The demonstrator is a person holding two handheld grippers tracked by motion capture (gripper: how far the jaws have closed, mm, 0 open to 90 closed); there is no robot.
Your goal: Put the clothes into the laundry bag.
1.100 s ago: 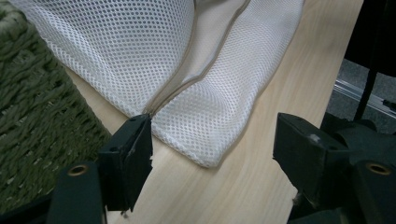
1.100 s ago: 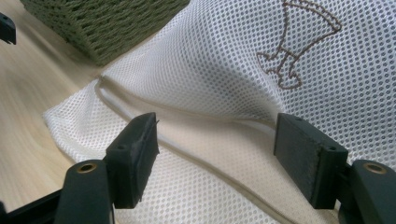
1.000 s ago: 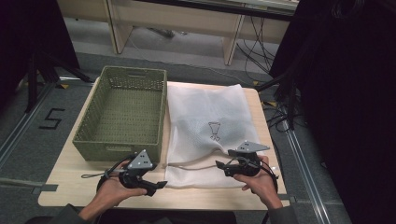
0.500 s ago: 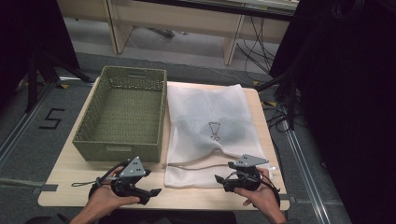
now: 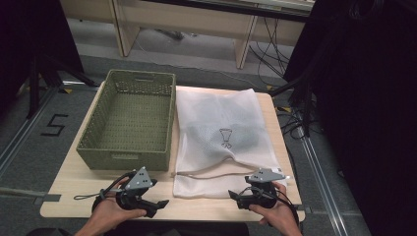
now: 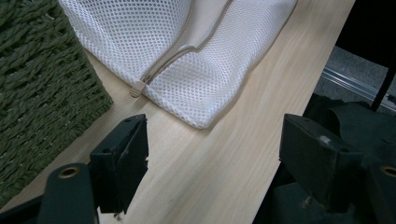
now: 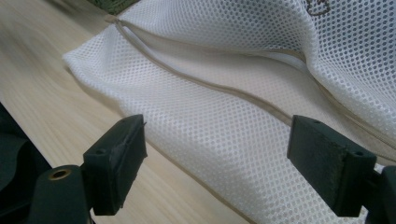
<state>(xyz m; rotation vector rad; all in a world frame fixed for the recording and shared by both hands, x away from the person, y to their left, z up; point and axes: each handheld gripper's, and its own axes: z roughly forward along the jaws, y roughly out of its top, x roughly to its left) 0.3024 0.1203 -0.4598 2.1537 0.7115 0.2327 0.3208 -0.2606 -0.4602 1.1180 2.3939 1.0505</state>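
Fingers (image 6: 121,163) apart; mesh bag's (image 5: 216,123) emblem perhaps wordless.

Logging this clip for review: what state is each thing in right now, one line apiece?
Green basket: upright on the table, empty.
White mesh bag: lying flat beside the basket, dark contents showing through; zipper open or closed cannot be told.
Left gripper: open, holding nothing, near the table's front edge.
Right gripper: open, holding nothing, at the bag's near edge.

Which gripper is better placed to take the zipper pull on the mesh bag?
Left, probably. The left gripper is open and its view shows the zipper pull just ahead of its jaws. The right gripper, also open, faces the mesh bag farther along the zipper.
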